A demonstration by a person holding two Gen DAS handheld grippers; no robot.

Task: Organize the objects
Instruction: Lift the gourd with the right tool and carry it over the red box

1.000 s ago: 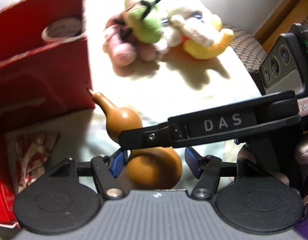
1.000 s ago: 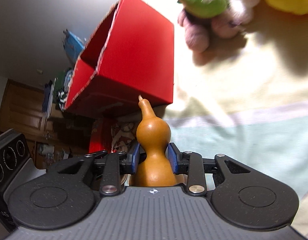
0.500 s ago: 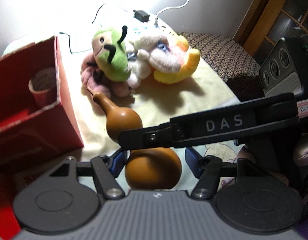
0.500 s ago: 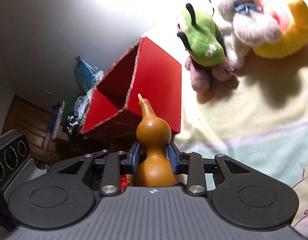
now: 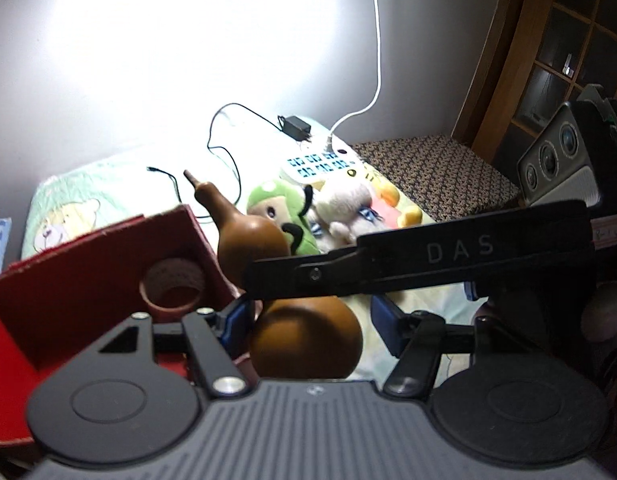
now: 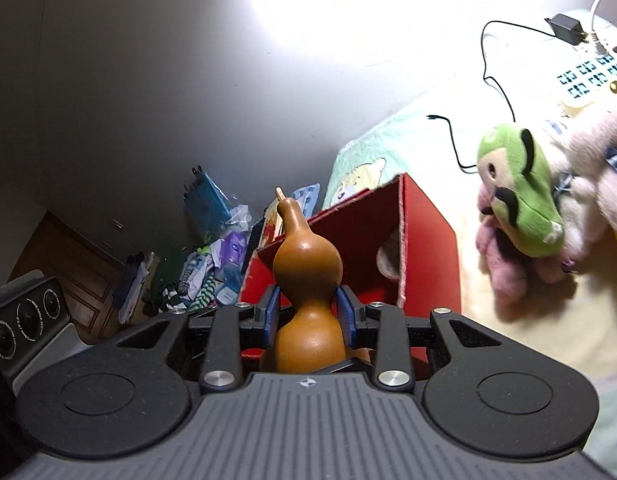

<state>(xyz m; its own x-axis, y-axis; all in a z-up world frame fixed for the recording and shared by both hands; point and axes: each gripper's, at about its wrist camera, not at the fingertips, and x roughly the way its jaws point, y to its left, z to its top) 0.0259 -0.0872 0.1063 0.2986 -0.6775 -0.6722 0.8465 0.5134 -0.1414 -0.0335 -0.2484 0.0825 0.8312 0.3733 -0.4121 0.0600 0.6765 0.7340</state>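
A brown gourd [image 6: 307,280] stands upright with my right gripper [image 6: 307,314] shut on its narrow waist. Its stem points up and to the left, toward the red cardboard box [image 6: 428,248]. In the left wrist view the gourd's lower bulb [image 5: 308,336] sits between the wide-apart blue pads of my left gripper [image 5: 310,324], which is open. The right gripper's black finger marked DAS [image 5: 420,256] crosses in front of it. The red box [image 5: 88,256] is open on top and holds a roll [image 5: 172,284]. The box is just left of the gourd.
A green plush toy [image 5: 280,208] lies in a pile with white, pink and yellow plush toys [image 5: 348,204] on the bed behind the gourd. A power strip [image 5: 320,160] and black cables lie near the wall. Clutter [image 6: 212,256] fills the floor beyond the box.
Both grippers rose and tilted up with the gourd. The box, seen side-on before, now shows its open top below the stem. The hold on the gourd is unchanged.
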